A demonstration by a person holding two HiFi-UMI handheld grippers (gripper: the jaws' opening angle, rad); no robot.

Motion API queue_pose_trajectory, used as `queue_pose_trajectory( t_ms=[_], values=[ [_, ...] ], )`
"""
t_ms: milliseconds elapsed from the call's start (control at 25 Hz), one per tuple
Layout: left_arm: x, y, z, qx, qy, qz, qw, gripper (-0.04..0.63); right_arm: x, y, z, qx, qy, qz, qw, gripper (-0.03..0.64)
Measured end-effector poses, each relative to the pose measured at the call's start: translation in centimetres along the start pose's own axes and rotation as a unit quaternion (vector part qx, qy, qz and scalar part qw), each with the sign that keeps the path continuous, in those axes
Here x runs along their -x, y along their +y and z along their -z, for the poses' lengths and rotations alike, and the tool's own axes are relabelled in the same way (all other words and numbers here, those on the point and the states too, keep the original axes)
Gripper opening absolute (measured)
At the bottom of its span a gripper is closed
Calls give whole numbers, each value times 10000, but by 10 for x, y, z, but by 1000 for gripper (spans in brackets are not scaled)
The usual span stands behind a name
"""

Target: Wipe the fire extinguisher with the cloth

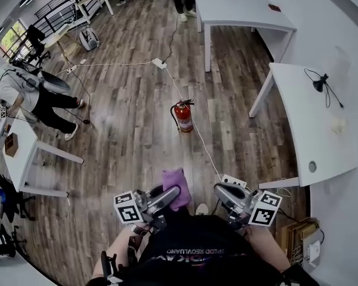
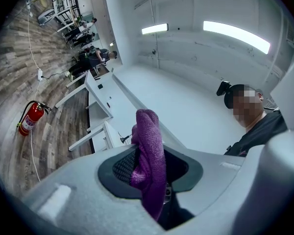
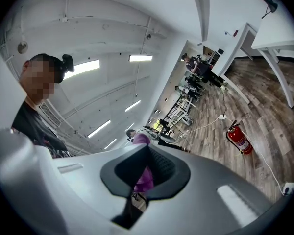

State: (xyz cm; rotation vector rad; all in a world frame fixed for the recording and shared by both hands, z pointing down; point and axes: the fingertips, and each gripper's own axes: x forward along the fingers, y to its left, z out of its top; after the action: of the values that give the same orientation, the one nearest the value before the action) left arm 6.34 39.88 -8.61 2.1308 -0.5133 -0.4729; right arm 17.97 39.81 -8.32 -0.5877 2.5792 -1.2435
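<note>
A red fire extinguisher stands upright on the wood floor, well ahead of both grippers; it also shows small in the left gripper view and in the right gripper view. My left gripper is held close to my body, shut on a purple cloth. The cloth is pinched between the jaws and bunches up past the tips. My right gripper is beside it, shut and empty. Through its jaws a bit of the purple cloth shows behind.
White tables stand at the right and far ahead. A white cable with a power strip runs over the floor past the extinguisher to a second strip near my feet. A person bends at a table on the left.
</note>
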Motion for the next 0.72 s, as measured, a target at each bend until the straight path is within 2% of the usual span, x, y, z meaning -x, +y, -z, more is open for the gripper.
queue_pose_trajectory(
  t_ms=[240,400,560,720],
  values=[
    [-4,33,-21,223,39,126,9997,98,-22,-20,-12,7,-31,295,9996,5],
    [-7,68,-50,354,94,242,9990,98,-53,-43,-27,25,-84,508,9987,5],
    [-6,108,-99,406,213,328,9984,98,-102,-65,-50,77,-187,670,9975,5],
    [-1,143,-165,343,269,414,9982,98,-165,-78,-75,141,-255,701,9971,5]
  ],
)
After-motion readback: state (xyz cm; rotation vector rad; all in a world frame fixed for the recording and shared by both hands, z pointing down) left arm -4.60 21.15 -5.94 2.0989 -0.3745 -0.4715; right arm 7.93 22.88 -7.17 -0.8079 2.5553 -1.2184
